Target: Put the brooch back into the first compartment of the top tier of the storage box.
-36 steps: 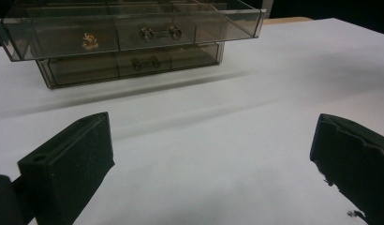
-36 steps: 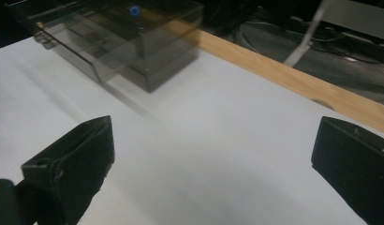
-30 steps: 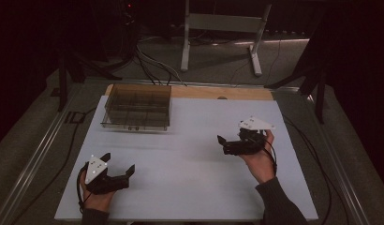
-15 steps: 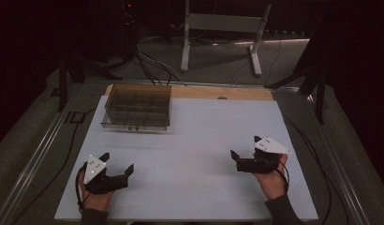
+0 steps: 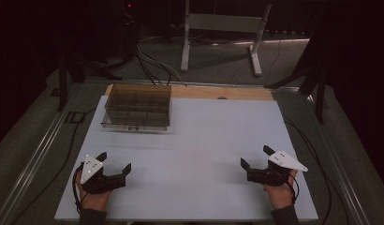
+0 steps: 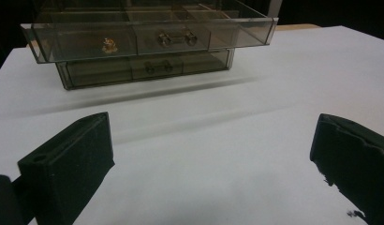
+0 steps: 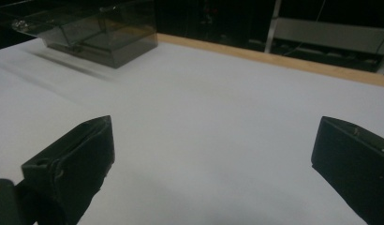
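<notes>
A smoky clear drawer box [image 5: 137, 107] stands at the back left of the white table [image 5: 204, 140]. My left gripper [image 5: 116, 161] rests near the front left corner, open, with nothing between its jaws. In the left gripper view the box [image 6: 148, 37] faces me with its drawers, and a small golden item [image 6: 108, 45] shows inside the top left one; the left gripper [image 6: 211, 126] gapes wide over bare table. My right gripper [image 5: 254, 156] sits near the front right, open and holding nothing. In the right gripper view the right gripper [image 7: 213, 126] points toward the box [image 7: 101, 33] far off at the upper left.
A wooden strip [image 5: 218, 92] runs along the table's far edge. Cables [image 5: 312, 150] trail off the right side of the table. A white metal stand [image 5: 223, 28] is on the floor beyond. White tabletop spreads between the two grippers.
My right gripper has drawn back from the middle right of the table toward the front edge. The left gripper has stayed put.
</notes>
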